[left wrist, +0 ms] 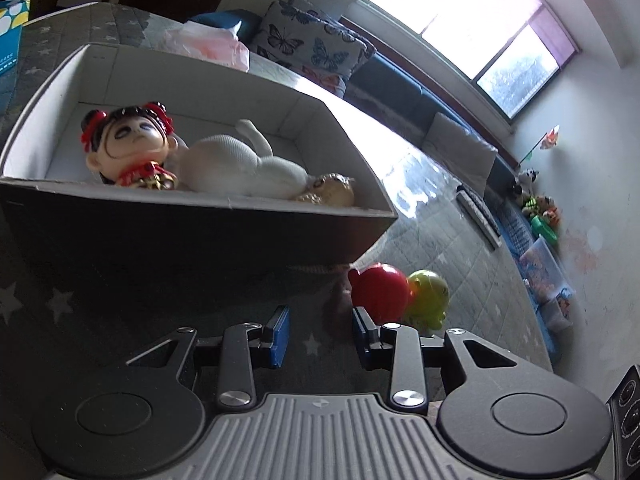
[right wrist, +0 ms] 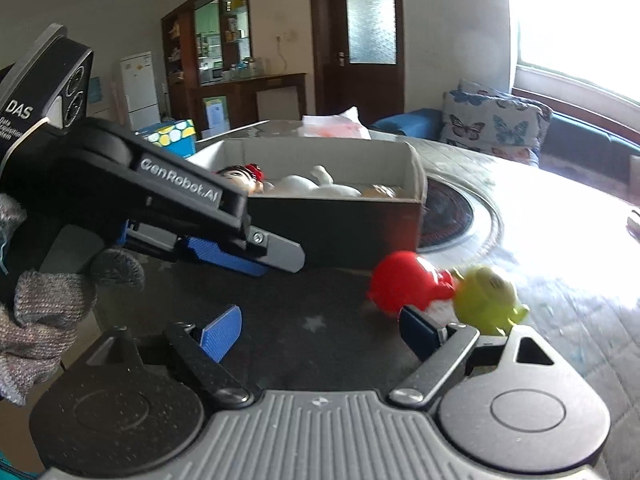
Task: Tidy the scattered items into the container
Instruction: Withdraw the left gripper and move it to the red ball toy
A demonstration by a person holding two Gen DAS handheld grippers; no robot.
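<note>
A dark cardboard box (left wrist: pixel 192 232) (right wrist: pixel 336 232) stands on the star-patterned cloth. Inside it lie a doll with red hair buns (left wrist: pixel 128 148), a white figure (left wrist: pixel 244 168) and a gold toy (left wrist: pixel 328 190). To the right of the box's near corner, a red toy (left wrist: pixel 380 292) (right wrist: pixel 404 284) and a green one-eyed toy (left wrist: pixel 428 296) (right wrist: pixel 486 300) sit side by side on the cloth. My left gripper (left wrist: pixel 320 332) (right wrist: pixel 276 258) is open and empty, just short of the red toy. My right gripper (right wrist: pixel 320 332) is open wide, with the red toy just beyond its right finger.
A gloved hand (right wrist: pixel 40 312) holds the left gripper. Behind the box are a teal tissue box (right wrist: pixel 176 136) and a plastic bag (right wrist: pixel 336 124). A round dark mat (right wrist: pixel 452 216) lies right of the box. A remote control (left wrist: pixel 478 216) lies near the table's far edge.
</note>
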